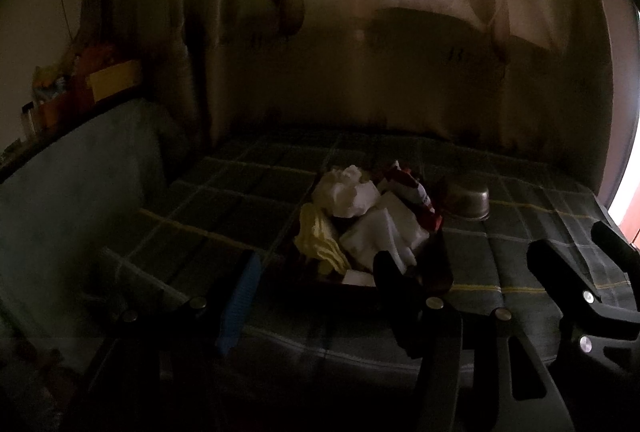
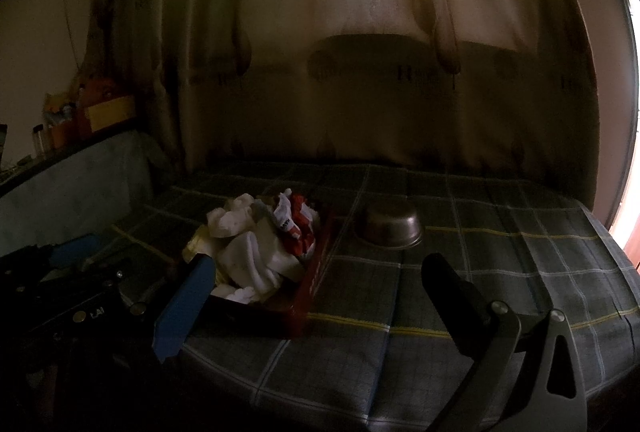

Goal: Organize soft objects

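Left wrist view is showing a wide bed under a grey-green checked cloth with yellow lines (image 1: pixel 240 200), which is serving as the work surface and is stretching ahead of both claws to a hanging beige curtain with dark leaf prints (image 1: pixel 360 12). Just ahead of the left gripper (image 1: pixel 316 292), whose blue-padded and black fingers are standing spread and holding nothing, a dark red rectangular tray (image 2: pixel 316 272) is sitting heaped with soft things, probably gathered there for sorting: crumpled white cloths (image 1: pixel 348 192), a red-and-white printed fabric piece (image 1: pixel 416 196) and a pale yellow knitted cloth (image 1: pixel 320 240). The right gripper (image 2: pixel 320 292) is likewise hanging released and empty, with the tray ahead and to its left. Beyond its fingers, just right of the tray, an upturned grey metal bowl (image 2: pixel 394 226) is lying, seemingly unused.
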`<state>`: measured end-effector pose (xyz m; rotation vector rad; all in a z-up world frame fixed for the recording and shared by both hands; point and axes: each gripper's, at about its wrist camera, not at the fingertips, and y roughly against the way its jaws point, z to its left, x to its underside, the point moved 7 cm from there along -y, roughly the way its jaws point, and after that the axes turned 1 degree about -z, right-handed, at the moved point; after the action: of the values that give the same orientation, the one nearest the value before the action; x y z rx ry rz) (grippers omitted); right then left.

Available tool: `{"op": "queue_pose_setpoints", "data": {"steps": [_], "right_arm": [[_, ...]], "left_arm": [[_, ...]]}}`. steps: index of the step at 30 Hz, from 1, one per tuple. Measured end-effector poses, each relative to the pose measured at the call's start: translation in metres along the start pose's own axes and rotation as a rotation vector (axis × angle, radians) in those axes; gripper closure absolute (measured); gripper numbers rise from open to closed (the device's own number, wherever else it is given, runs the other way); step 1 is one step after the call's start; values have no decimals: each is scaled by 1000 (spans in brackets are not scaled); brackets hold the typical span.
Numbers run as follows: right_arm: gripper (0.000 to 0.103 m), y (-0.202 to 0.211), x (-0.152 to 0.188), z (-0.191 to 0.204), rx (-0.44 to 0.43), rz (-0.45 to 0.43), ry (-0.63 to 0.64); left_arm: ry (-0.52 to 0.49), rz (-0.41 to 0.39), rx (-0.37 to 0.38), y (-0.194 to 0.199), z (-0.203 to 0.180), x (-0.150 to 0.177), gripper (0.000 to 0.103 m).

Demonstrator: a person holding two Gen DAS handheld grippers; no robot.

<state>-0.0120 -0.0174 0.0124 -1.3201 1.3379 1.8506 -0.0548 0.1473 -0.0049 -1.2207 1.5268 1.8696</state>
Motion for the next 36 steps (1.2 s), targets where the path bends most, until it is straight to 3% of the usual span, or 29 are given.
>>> {"op": "queue_pose_setpoints", "data": {"steps": [36], "right_arm": [[1, 3, 2, 3, 15, 8, -10]], "left_arm": [[-9, 16, -1, 2, -3, 2, 43]]}}
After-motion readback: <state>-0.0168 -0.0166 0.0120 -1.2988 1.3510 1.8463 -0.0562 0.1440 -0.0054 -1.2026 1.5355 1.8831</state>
